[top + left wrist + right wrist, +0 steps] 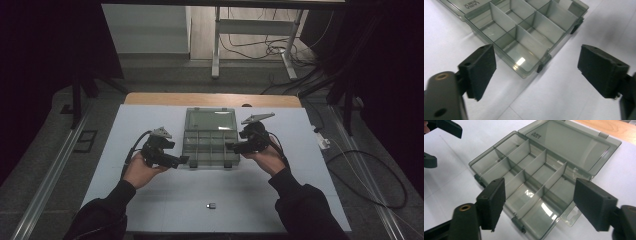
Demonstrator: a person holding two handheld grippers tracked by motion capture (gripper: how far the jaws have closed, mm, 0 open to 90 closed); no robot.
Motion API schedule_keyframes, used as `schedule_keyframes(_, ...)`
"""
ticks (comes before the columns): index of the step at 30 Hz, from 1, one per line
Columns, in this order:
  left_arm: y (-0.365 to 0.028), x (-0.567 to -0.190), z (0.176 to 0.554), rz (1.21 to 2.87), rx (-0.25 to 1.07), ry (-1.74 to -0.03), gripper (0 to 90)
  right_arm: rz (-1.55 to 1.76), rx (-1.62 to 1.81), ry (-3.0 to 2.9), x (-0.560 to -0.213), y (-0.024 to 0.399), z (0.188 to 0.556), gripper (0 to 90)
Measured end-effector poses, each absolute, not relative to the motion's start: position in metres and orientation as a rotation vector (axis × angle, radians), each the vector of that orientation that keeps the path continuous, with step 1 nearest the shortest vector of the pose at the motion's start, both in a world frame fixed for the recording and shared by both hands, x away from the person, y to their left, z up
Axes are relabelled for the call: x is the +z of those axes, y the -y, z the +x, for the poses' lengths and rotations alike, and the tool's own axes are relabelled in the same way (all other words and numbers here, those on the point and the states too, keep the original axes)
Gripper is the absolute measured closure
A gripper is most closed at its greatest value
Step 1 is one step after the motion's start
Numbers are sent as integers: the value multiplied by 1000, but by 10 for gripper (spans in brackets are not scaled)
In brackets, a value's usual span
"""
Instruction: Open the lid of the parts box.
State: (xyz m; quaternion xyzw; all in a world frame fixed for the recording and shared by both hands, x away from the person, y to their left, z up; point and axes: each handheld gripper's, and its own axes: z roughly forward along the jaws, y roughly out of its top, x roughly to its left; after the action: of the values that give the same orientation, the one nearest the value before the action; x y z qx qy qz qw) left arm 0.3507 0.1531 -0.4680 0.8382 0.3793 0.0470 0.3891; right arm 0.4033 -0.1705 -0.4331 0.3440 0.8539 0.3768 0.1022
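- Between both grippers: open compartment box point(210, 137), long axis 9-to-3, lid flat at 12.
- L gripper point(184, 160) at box's 8, R gripper point(231, 146) at 3, touching its side; both spread, nothing held.

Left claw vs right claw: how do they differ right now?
The left claw sits at the organizer box's front-left corner; the right claw sits at its right edge. The left claw's jaws face a front latch; the right claw's jaws straddle the compartments. Both are open and hold nothing.
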Motion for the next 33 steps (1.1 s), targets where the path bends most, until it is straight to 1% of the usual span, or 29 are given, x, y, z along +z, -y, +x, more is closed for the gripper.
schedule_keyframes(4,-155,-470,348,2165,116,-963,121,1022,1116,-2522,-432,173,396,218)
schedule_keyframes(14,-162,-466,335,2146,137,-956,57,1049,1138,-2546,-432,187,382,171)
schedule_keyframes(21,-171,-465,324,2143,178,-967,14,1061,1120,-2573,-436,199,366,81)
schedule_keyframes(33,-184,-464,304,2136,224,-979,0,1079,1132,-2565,-438,220,345,21)
